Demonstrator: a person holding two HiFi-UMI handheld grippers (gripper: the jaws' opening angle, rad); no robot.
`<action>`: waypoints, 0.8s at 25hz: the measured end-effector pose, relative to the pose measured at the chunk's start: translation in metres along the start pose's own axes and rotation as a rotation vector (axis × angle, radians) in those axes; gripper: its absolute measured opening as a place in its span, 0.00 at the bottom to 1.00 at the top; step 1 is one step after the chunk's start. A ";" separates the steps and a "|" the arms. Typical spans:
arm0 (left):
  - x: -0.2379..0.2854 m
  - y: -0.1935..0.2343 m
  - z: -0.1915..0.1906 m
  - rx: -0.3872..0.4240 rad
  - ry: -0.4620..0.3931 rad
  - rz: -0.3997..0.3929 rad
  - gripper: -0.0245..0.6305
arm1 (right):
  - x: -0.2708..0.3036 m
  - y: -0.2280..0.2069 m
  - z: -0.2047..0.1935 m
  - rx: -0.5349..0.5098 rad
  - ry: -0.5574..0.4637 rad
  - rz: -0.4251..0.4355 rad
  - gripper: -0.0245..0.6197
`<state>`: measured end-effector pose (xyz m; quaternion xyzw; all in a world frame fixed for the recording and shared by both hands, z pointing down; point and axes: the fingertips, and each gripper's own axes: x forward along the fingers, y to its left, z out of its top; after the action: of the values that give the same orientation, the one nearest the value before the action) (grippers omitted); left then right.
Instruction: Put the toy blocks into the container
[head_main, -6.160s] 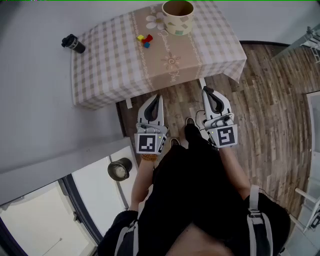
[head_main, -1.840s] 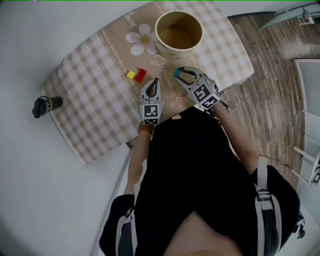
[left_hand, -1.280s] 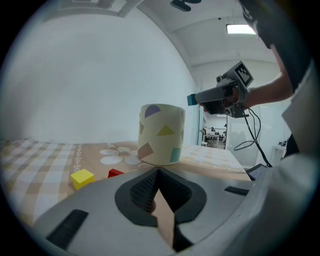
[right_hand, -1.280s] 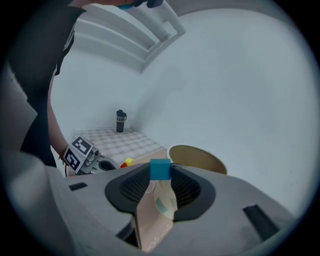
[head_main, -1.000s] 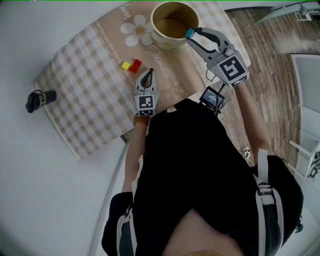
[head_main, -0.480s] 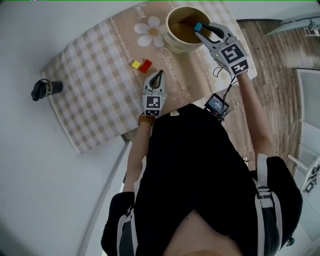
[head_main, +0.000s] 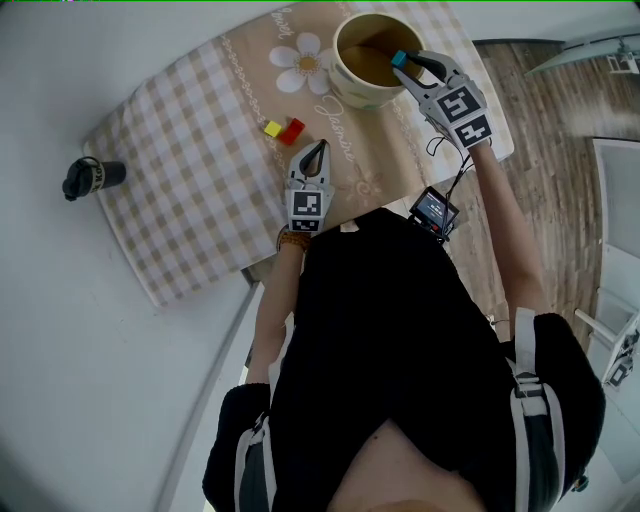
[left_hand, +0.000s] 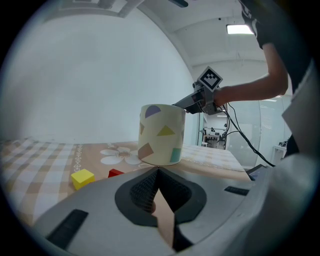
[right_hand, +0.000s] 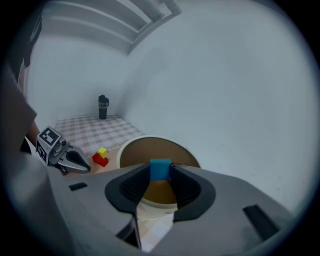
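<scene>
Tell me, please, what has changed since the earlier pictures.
The right gripper picked the blue block off the table and carried it over the container, jaws shut on it. The yellow block and red block stayed put; the left gripper waits shut near them.

Blue block (head_main: 399, 58) over the mouth of the cream container (head_main: 351, 94); yellow block (head_main: 271, 129) just beside red block (head_main: 292, 131).

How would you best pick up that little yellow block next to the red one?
Probably from above, pinching the yellow block across the pair of opposite flat sides clear of the red block, which sits close beside it.
</scene>
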<state>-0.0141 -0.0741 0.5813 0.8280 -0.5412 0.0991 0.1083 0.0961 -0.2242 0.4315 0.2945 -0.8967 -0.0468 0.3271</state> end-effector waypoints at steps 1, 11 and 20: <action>0.000 0.000 0.000 0.000 0.000 0.000 0.04 | 0.001 0.000 -0.001 0.002 0.004 0.002 0.25; 0.001 -0.001 0.001 -0.002 0.001 0.000 0.04 | 0.005 0.000 -0.006 0.025 0.012 0.010 0.25; 0.000 -0.001 0.000 0.002 0.001 0.000 0.04 | 0.004 0.000 -0.006 0.040 -0.001 0.005 0.25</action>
<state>-0.0134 -0.0744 0.5810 0.8281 -0.5409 0.1001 0.1078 0.0974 -0.2260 0.4390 0.2988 -0.8983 -0.0280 0.3209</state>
